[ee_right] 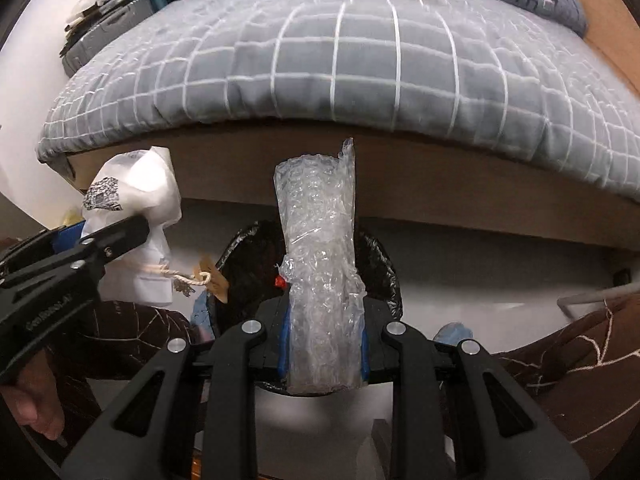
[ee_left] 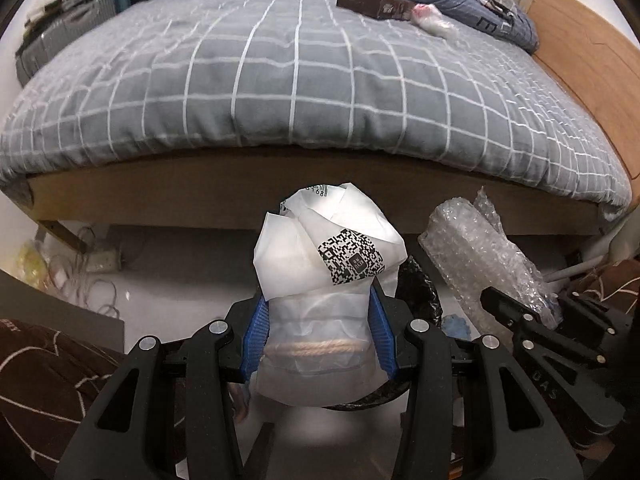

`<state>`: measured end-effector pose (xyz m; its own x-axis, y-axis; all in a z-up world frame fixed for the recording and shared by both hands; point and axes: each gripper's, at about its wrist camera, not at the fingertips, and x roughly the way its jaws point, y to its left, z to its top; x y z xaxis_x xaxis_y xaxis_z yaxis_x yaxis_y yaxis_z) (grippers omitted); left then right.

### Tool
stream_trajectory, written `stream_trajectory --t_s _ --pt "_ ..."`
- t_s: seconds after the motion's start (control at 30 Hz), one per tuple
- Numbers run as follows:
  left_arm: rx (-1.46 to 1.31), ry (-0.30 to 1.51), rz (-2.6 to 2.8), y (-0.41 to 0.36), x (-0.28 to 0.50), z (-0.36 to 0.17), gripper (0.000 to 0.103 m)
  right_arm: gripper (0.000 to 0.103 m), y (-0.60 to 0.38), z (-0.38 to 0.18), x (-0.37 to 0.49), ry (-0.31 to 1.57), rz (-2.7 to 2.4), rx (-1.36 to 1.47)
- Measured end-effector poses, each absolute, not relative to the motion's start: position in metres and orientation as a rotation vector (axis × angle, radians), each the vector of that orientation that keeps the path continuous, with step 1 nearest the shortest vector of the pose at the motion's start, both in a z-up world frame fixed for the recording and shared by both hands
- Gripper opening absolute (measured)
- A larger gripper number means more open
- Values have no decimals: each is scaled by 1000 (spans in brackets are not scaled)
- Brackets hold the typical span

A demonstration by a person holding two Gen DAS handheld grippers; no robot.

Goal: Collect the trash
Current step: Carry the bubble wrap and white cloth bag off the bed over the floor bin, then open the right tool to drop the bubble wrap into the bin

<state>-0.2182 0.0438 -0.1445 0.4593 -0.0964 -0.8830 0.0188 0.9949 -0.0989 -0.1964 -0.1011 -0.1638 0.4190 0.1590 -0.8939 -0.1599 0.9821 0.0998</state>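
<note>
My left gripper (ee_left: pixel 319 332) is shut on a crumpled white paper bag (ee_left: pixel 326 264) with a QR code and a rope handle; the same white paper bag (ee_right: pixel 136 208) shows at the left of the right wrist view. My right gripper (ee_right: pixel 324 336) is shut on a roll of clear bubble wrap (ee_right: pixel 320 264), and that bubble wrap (ee_left: pixel 480 256) stands to the right in the left wrist view. A bin lined with a black bag (ee_right: pixel 244 264) sits on the floor right under and behind the roll. A brown box (ee_left: pixel 372 2) and a white wad with pink (ee_left: pixel 432 20) lie far back on the bed.
The bed (ee_left: pixel 280 92) with a grey checked cover fills the background, its wooden frame (ee_right: pixel 440 184) low ahead. Cables and a power strip (ee_left: pixel 100 260) lie on the pale floor at left. Brown patterned trouser legs (ee_right: pixel 580 368) flank the bin. A grey suitcase (ee_left: pixel 60 40) stands beyond the bed.
</note>
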Motion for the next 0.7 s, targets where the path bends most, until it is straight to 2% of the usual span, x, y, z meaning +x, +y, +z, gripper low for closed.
stream_trajectory --t_s 0.37,0.7 --pt "-40 1202 -27 48 -201 -188 44 23 -89 -202 -179 1216 194 -25" --pt "-39 1226 -40 44 -193 -198 44 27 -73 -217 -163 1262 235 -30"
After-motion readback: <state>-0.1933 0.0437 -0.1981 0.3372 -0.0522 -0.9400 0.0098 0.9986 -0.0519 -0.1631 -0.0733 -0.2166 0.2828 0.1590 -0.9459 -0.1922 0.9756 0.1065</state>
